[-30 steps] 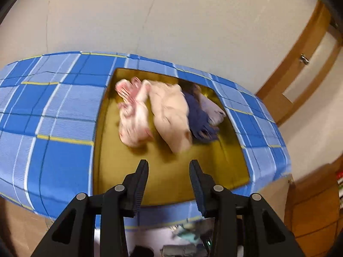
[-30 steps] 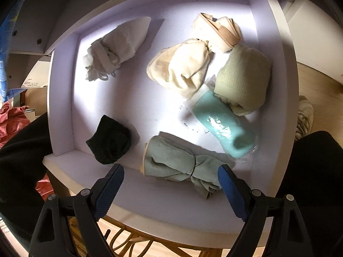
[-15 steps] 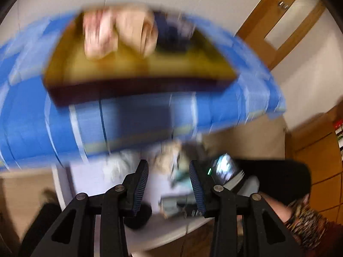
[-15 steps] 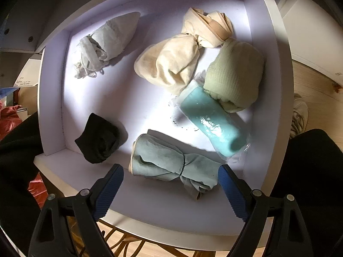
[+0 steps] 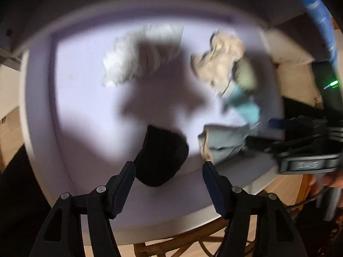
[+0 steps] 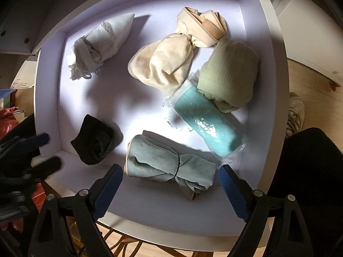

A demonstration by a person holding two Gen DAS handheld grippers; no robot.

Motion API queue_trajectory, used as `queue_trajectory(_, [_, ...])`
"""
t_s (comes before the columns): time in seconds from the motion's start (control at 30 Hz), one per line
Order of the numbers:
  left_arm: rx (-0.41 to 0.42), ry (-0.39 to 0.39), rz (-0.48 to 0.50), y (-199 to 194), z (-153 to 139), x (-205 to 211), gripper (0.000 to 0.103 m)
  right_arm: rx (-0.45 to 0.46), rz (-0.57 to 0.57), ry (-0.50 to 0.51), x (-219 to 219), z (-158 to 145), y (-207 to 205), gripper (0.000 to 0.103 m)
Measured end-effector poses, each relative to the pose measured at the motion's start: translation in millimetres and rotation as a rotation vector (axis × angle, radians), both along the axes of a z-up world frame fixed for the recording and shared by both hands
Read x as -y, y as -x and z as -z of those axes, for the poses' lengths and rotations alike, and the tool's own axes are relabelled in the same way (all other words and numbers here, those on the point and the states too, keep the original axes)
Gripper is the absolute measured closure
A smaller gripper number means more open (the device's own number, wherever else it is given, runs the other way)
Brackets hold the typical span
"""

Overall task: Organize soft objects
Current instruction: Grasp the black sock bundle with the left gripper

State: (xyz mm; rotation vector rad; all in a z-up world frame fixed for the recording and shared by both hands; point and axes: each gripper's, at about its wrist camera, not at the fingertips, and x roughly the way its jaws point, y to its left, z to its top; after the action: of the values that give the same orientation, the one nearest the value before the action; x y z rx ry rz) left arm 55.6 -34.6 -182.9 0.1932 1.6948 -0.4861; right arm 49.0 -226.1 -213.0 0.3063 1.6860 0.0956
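A white drawer (image 6: 263, 85) holds several rolled soft bundles. A black bundle (image 6: 94, 141) lies at the front left and a grey-green one (image 6: 169, 165) at the front middle. Behind them lie a teal packet in plastic (image 6: 208, 124), a pale green roll (image 6: 229, 77), a cream bundle (image 6: 165, 68) and a white lacy one (image 6: 100, 42). My right gripper (image 6: 170, 169) hangs open over the grey-green bundle, its pads clear of it. My left gripper (image 5: 168, 167) points down over the black bundle (image 5: 160, 158). Its jaws are opening and grip nothing. It also shows blurred as the left gripper (image 6: 48, 150) beside the drawer's left wall.
A rattan frame (image 6: 120, 242) shows under the drawer's front edge. Wooden floor (image 6: 310, 81) and a shoe (image 6: 297, 111) lie to the right, beside a person's dark-clothed leg (image 6: 310, 171). A blue checked cloth edge (image 5: 321, 15) hangs at the upper right. Red fabric (image 6: 8, 117) sits far left.
My left gripper swung down from the yellow tray of clothes on the blue checked cover to the white drawer, and its jaws widened. It now enters the right wrist view. The right gripper stayed put.
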Motion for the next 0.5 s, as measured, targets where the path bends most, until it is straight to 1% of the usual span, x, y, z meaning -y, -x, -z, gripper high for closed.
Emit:
queue_trajectory(0.07, [-0.031,-0.011,0.024,2,10,2,0.037,0.002,0.008,0.005,3,0,-1,0.011])
queue_trajectory(0.27, [-0.038,-0.089,0.121,13,40,14,0.037,-0.001,0.05,0.005,13,1,-3,0.011])
queue_trajectory(0.4, [0.009,-0.207,0.179,19,57,13,0.037,-0.004,0.065,0.006,18,1,-4,0.011])
queue_trajectory(0.43, [0.03,-0.251,0.179,18,62,9,0.037,-0.003,0.071,0.007,19,2,-4,0.011])
queue_trajectory(0.5, [0.039,-0.289,0.13,13,65,-2,0.037,-0.001,0.081,0.005,22,2,-5,0.011])
